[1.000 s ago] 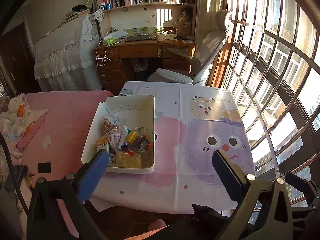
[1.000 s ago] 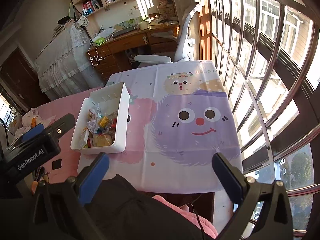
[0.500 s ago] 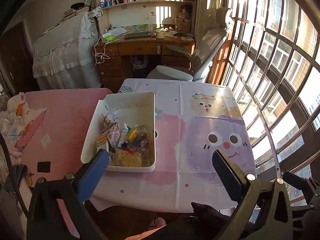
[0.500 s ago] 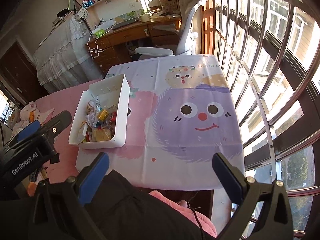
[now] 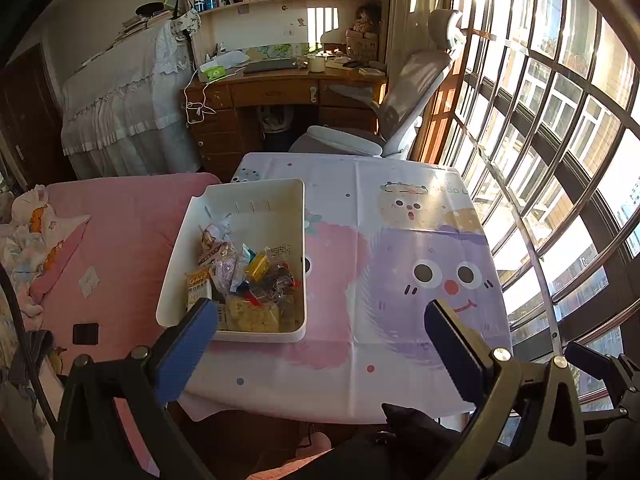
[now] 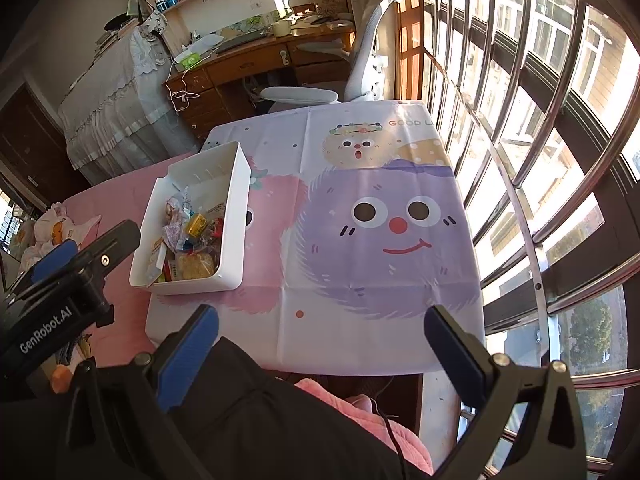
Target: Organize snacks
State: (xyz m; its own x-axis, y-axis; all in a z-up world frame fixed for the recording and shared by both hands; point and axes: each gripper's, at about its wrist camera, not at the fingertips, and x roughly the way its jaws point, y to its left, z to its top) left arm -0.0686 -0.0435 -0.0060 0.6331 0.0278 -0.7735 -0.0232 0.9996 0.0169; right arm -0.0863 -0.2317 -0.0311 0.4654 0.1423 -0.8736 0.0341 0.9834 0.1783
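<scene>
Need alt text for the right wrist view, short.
A white bin of wrapped snacks sits at the left of a table under a cartoon-monster tablecloth. The open right gripper hovers near the table's near edge, holding nothing.

Left gripper and right gripper: black frames, 2 blue-padded fingers each, silver screws; white "GenRobot.AI" lettering; person wears black trousers.

- I saw the tablecloth lying bare right of the white bin, free for passing.
- The bin's walls hemmed the snacks; its far half lay open.
</scene>
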